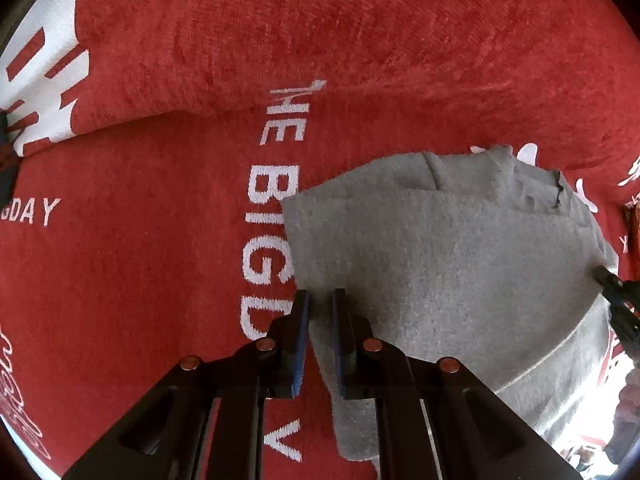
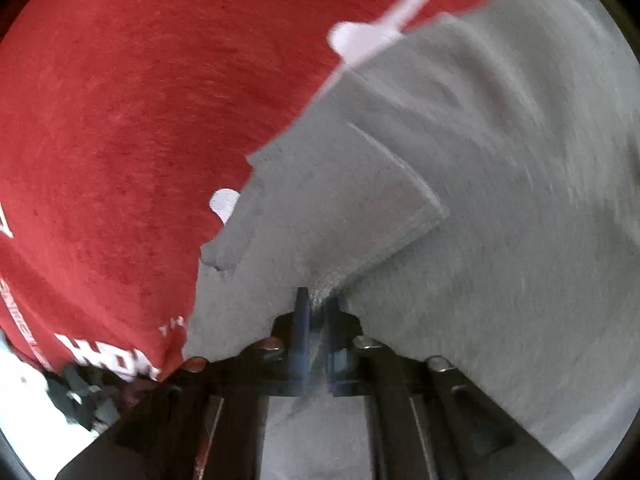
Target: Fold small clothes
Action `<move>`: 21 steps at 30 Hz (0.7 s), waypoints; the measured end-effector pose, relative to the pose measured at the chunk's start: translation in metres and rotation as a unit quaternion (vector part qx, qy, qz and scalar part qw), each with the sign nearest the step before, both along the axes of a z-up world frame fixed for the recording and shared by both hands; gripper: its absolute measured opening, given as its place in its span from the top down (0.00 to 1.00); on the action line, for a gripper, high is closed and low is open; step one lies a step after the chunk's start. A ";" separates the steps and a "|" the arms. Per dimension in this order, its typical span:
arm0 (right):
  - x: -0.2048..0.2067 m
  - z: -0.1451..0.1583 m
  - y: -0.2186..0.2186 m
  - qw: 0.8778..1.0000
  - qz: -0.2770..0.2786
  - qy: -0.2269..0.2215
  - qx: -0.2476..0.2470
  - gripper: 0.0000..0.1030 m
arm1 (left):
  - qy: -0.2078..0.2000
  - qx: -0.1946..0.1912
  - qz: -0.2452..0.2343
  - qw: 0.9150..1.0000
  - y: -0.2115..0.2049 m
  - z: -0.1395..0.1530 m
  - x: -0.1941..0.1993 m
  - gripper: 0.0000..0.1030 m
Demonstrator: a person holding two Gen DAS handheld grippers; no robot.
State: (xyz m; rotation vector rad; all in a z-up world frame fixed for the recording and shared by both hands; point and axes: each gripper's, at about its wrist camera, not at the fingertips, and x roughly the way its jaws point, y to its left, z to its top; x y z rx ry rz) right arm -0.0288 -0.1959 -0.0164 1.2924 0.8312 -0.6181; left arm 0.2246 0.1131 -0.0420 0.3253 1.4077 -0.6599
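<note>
Grey fleece garment (image 1: 460,264), soft, folded, straight edges, on red printed cloth (image 1: 140,260), left gripper (image 1: 320,300) fingers clamped on its 9 o'clock edge, right gripper (image 2: 316,304) pinching a fold, open cloth toward 12.

Left wrist view: looks steeply down along its fingers (image 1: 320,294), close above the red cloth (image 1: 140,280). Right wrist view: slanted down, closer, blurred. Both share the grey garment (image 1: 460,264) (image 2: 500,220) on the cloth (image 2: 120,140).
</note>
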 end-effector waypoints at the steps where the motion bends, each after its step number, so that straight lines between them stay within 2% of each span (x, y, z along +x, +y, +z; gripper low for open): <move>1: -0.005 0.007 0.001 1.000 0.009 0.006 -0.011 0.94 | -0.004 0.003 0.001 1.000 0.003 0.000 0.001 0.83; 2: -0.020 0.010 -0.001 0.999 0.019 0.018 -0.026 0.94 | -0.009 0.008 0.004 1.000 0.002 0.000 0.002 0.77; 3: -0.028 0.009 0.000 0.999 0.024 0.032 -0.032 0.94 | -0.016 0.014 0.009 1.000 0.004 0.000 0.004 0.63; 4: -0.037 0.003 -0.001 0.998 0.023 0.050 -0.025 0.94 | -0.025 0.022 0.016 0.999 0.008 0.002 0.005 0.57; 6: -0.055 -0.008 -0.003 0.998 0.020 0.063 -0.008 0.94 | -0.030 0.029 0.029 0.999 0.017 0.009 0.009 0.57; 8: -0.054 -0.008 -0.001 0.998 0.023 0.059 -0.010 0.94 | -0.025 0.020 0.033 0.999 0.024 0.018 0.008 0.57; 11: -0.060 0.005 0.002 0.995 0.028 0.093 -0.030 0.90 | -0.023 0.005 0.009 1.000 0.029 0.034 -0.005 0.57; 13: -0.061 0.016 0.007 0.994 0.025 0.098 -0.050 0.90 | -0.018 -0.004 -0.007 1.000 0.027 0.040 -0.018 0.57; 16: -0.055 0.035 0.011 0.990 0.050 0.085 -0.099 0.90 | -0.011 -0.001 -0.032 0.999 0.013 0.035 -0.040 0.57; 18: -0.042 0.035 0.011 0.985 0.085 0.091 -0.120 0.90 | -0.016 0.028 -0.043 0.999 -0.010 0.019 -0.057 0.57; 21: -0.024 0.015 0.005 0.979 0.115 0.114 -0.121 0.90 | -0.046 0.033 -0.027 0.998 -0.004 0.015 -0.066 0.36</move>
